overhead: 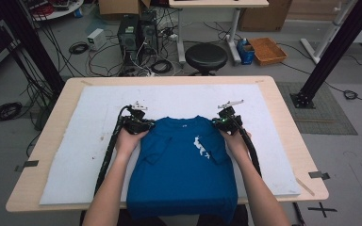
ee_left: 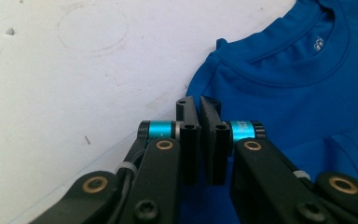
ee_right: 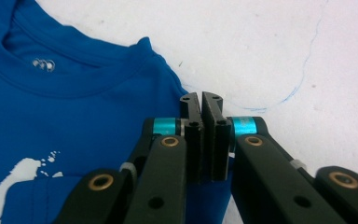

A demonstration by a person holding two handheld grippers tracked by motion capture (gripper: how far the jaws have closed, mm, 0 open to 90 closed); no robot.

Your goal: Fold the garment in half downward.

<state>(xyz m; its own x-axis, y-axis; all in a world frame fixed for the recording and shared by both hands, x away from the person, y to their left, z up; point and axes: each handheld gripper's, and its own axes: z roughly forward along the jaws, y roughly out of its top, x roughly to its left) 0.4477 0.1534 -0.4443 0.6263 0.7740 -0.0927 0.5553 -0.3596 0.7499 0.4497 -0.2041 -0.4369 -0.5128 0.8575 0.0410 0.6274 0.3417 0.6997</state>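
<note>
A blue T-shirt (overhead: 184, 174) lies face up on the white mat (overhead: 89, 122), collar (ee_left: 303, 65) at the far side, both sleeves folded in over the chest. Its hem hangs over the table's near edge. A white print (overhead: 200, 146) marks the chest. My left gripper (overhead: 149, 125) sits at the shirt's left shoulder, its jaws (ee_left: 198, 105) pressed together over the shoulder's edge. My right gripper (overhead: 218, 123) sits at the right shoulder, shut the same way (ee_right: 201, 100) where the fabric edge runs under it. The pinched cloth itself is hidden by the jaws.
The mat covers most of the wooden table (overhead: 283, 117), with bare mat left, right and beyond the shirt. Past the far edge are a black stool (overhead: 206, 56), computer towers (overhead: 129, 30), floor cables and an orange box (overhead: 267, 50).
</note>
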